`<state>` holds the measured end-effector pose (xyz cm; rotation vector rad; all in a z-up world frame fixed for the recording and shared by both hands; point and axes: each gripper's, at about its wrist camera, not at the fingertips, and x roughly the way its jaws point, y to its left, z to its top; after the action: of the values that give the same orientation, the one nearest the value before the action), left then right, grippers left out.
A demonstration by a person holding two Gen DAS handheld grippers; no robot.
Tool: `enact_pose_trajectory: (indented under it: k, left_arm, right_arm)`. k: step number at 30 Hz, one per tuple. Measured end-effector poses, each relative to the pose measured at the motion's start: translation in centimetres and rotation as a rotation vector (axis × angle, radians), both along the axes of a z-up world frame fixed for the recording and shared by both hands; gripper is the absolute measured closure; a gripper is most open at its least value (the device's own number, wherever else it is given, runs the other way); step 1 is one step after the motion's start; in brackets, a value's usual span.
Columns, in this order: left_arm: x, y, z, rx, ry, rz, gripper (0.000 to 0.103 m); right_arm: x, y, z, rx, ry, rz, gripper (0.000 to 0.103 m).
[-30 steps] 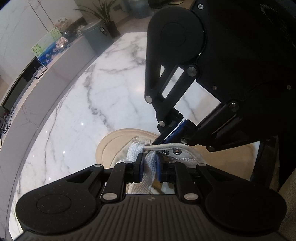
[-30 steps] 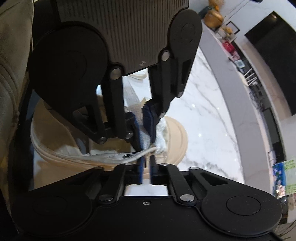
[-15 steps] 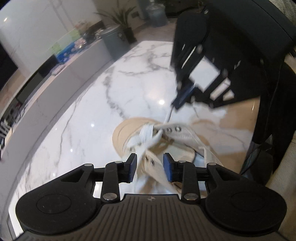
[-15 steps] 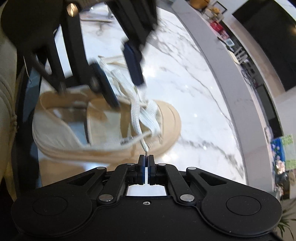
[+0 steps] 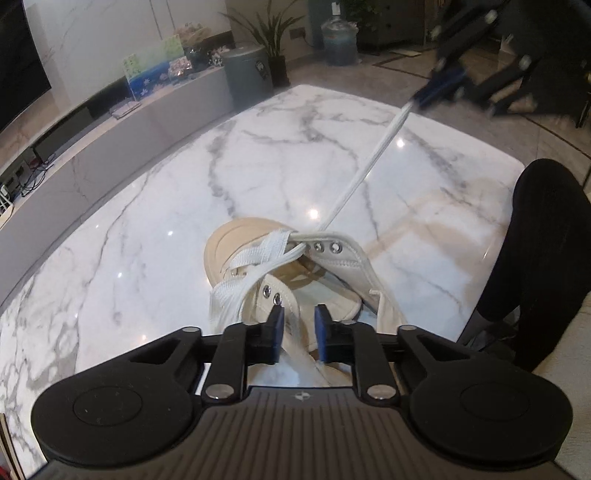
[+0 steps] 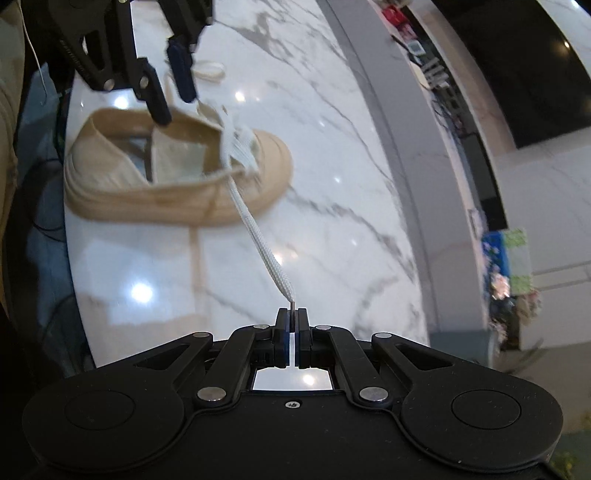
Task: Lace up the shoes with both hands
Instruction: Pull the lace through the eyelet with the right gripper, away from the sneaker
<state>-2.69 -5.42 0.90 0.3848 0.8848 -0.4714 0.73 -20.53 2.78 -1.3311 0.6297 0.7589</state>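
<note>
Now drawing the flat white shoelace [image 6: 255, 229] taut out of its eyelet, away from the beige canvas sneaker [image 6: 173, 173] near the bench's [image 5: 147, 229] near edge, right claw [image 6: 293, 320] pinched on its tip, left claw [image 5: 298, 326] closing around the other strand, ahead of the next eyelet.

beige shoe [image 5: 295, 266] on marble table [image 5: 147, 221], left gripper [image 5: 298, 328] closing over a blurry white lace end, right gripper [image 5: 441, 86] pulling the other lace [image 5: 362, 170] taut

Marble table [image 5: 258, 155], grey bin [image 5: 248, 75], plant [image 5: 271, 31]
</note>
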Motion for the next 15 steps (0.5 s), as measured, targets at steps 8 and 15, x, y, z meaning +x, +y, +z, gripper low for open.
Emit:
enact_pose_trajectory:
  k: [8, 15]
  left_arm:
    - [-0.1, 0.0, -0.3, 0.031, 0.011, 0.011, 0.094]
    - [0.1, -0.1, -0.4, 0.044, 0.015, 0.016, 0.094]
  right_arm:
    - [-0.8, -4.1, 2.9, -0.066, -0.065, -0.104, 0.103]
    - [-0.6, -6.5, 5.0, -0.068, -0.106, -0.178, 0.103]
